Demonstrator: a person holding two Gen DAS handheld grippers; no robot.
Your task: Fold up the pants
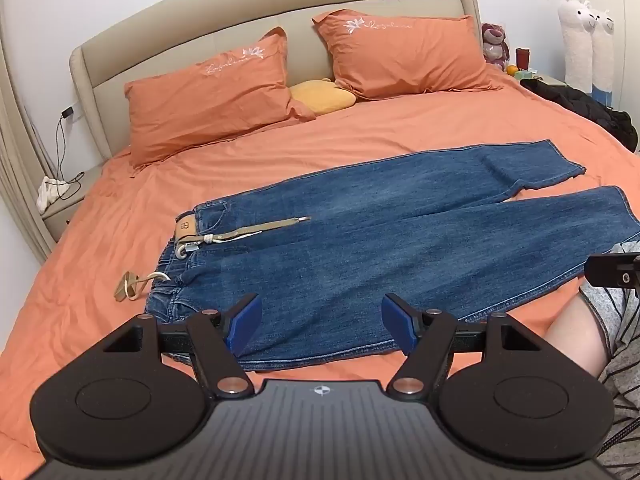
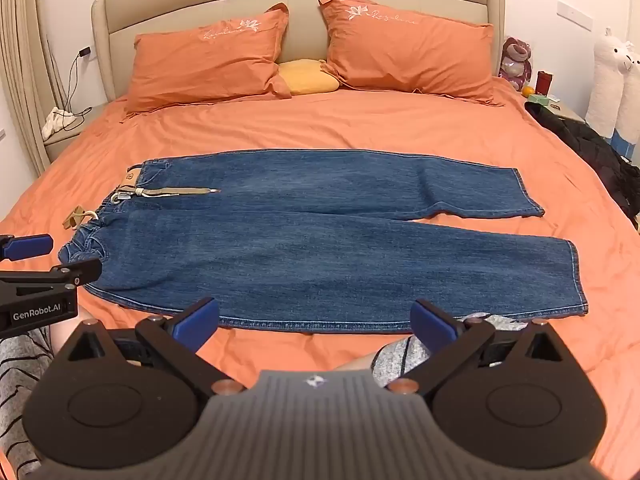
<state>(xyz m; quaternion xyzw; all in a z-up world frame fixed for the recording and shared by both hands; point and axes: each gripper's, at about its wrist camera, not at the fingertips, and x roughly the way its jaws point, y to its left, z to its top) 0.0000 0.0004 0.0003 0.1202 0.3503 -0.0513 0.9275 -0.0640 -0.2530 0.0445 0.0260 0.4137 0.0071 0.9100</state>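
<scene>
Blue jeans (image 1: 360,248) (image 2: 320,232) lie spread flat on the orange bed, waistband to the left, both legs running right and slightly apart at the hems. A tan drawstring (image 1: 256,228) (image 2: 180,192) lies across the waist. My left gripper (image 1: 322,324) hovers open over the near edge of the jeans by the waist, with nothing between its blue pads. My right gripper (image 2: 314,322) hangs open just in front of the near leg's edge, holding nothing. The left gripper's fingers (image 2: 28,248) show at the left edge of the right wrist view.
Two orange pillows (image 2: 208,52) (image 2: 412,48) and a yellow cushion (image 2: 308,76) sit against the beige headboard (image 1: 248,12). A dark garment (image 2: 592,148) lies on the bed's right edge. Nightstands flank the bed. A person's knee and striped grey clothing (image 1: 600,320) are close at the near side.
</scene>
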